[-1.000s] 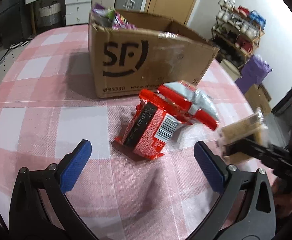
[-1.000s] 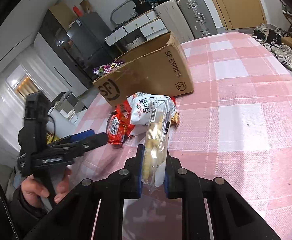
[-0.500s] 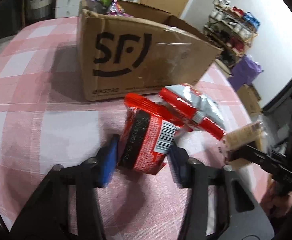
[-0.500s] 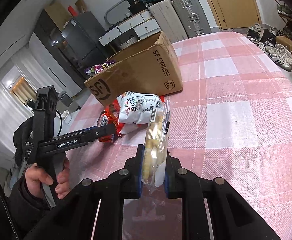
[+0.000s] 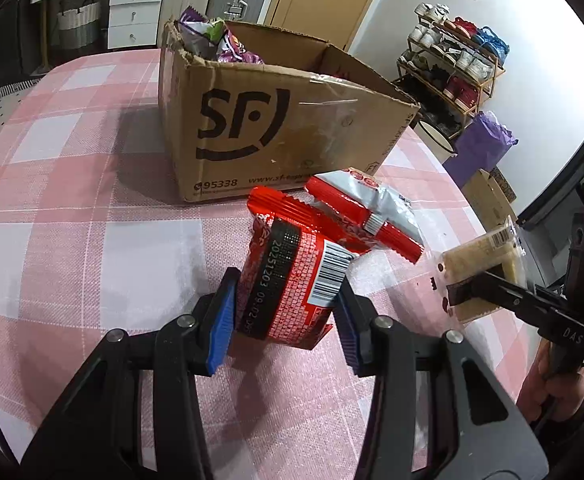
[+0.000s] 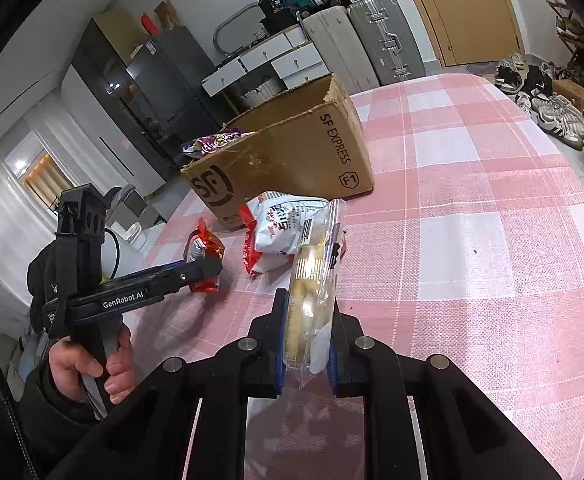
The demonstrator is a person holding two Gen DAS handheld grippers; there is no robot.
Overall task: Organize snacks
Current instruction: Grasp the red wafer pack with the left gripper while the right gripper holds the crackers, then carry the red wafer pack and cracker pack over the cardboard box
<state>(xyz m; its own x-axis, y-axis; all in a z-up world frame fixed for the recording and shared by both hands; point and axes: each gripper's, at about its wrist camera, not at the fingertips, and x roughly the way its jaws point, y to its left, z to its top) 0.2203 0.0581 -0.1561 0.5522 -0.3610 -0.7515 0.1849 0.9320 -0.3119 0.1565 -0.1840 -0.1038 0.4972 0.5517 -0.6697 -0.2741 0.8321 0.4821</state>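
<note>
A red snack packet [image 5: 292, 280] with a barcode stands between the blue pads of my left gripper [image 5: 286, 308], which is shut on it just above the pink checked tablecloth [image 5: 72, 240]. Behind it a white and red snack bag [image 5: 371, 204] lies in front of an open cardboard box [image 5: 276, 128] marked SF. Purple snack packets [image 5: 220, 40] stick out of the box's far left corner. My right gripper [image 6: 307, 320] is shut on a clear packet of pale biscuits [image 6: 311, 272], held upright on its edge. In the right wrist view the left gripper [image 6: 208, 272] holds the red packet [image 6: 204, 248] left of the white bag [image 6: 284, 224].
The table's right edge [image 5: 491, 216] drops to a floor with a purple bag [image 5: 479, 148], a shoe rack [image 5: 451, 68] and small boxes. Suitcases [image 6: 371, 40] and drawers stand beyond the table. A person's hand [image 6: 104, 368] grips the left tool's handle.
The left gripper's jaws stood wide open a second ago; they came forward and closed on the red packet. The right gripper has kept its hold on the biscuit packet.
</note>
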